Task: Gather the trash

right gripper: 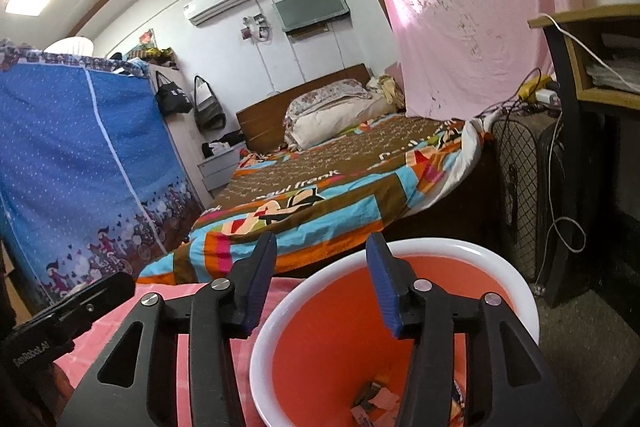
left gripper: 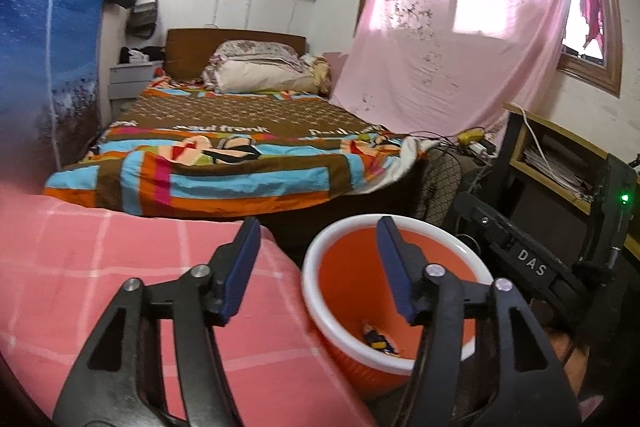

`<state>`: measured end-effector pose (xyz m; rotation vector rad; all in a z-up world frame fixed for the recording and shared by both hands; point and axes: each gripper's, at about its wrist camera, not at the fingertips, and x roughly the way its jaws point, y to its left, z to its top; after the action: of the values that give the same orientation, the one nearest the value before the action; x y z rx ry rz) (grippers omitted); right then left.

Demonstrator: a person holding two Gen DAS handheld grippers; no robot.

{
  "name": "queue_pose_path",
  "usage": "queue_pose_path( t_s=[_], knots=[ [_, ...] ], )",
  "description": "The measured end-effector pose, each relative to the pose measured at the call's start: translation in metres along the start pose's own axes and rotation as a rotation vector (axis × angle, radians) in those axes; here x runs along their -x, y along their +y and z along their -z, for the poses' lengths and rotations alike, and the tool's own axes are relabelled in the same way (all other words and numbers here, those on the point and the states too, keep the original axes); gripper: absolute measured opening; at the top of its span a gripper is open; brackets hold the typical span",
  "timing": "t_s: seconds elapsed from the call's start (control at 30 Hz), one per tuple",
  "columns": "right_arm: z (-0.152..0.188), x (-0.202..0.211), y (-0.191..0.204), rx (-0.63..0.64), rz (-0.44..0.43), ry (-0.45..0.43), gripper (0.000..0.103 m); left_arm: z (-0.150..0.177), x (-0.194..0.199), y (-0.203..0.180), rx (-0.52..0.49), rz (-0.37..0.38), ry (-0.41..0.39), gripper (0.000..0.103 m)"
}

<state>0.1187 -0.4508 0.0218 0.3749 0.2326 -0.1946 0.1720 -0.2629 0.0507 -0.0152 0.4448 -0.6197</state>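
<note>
**Both grippers empty over the orange bin**

I see my left gripper [left gripper: 316,267] with its blue fingers [left gripper: 240,267] spread wide and holding nothing, one finger over the pink checked cloth [left gripper: 100,267], the other over the orange bin [left gripper: 348,291]. My right gripper [right gripper: 320,279] is the same: fingers spread, empty, the right-hand one above the bin's white rim [right gripper: 460,251].

The left view shows a single dark blue and yellow wrapper [left gripper: 378,341] at the bottom of the bin, and the other gripper's black body [left gripper: 532,263] beside it. The right view looks deeper and shows several scraps of trash [right gripper: 376,401], including a pinkish paper piece. Only the right view takes in the blue wardrobe [right gripper: 80,155] front in full; both show the bed [left gripper: 240,155] behind.
</note>
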Motion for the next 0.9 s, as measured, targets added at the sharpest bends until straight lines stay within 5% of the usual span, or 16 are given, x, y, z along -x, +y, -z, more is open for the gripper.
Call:
queue_pose_path(
  t_s=[0.13,0.3,0.43,0.9],
  knots=[
    [0.001,0.001,0.011,0.013,-0.001,-0.020,0.077,-0.002,0.013,0.014,0.012,-0.061,-0.034,0.083],
    [0.001,0.004,0.025,0.037,-0.005,-0.049,0.085,-0.003,0.032,0.034,0.033,-0.135,-0.087,0.101],
    [0.004,0.009,0.037,0.055,-0.001,-0.088,0.102,0.000,0.048,0.046,0.042,-0.191,-0.136,0.103],
    [0.016,0.034,0.084,0.116,-0.062,-0.159,0.103,0.018,0.104,0.087,0.070,-0.328,-0.184,0.103]
  ],
)
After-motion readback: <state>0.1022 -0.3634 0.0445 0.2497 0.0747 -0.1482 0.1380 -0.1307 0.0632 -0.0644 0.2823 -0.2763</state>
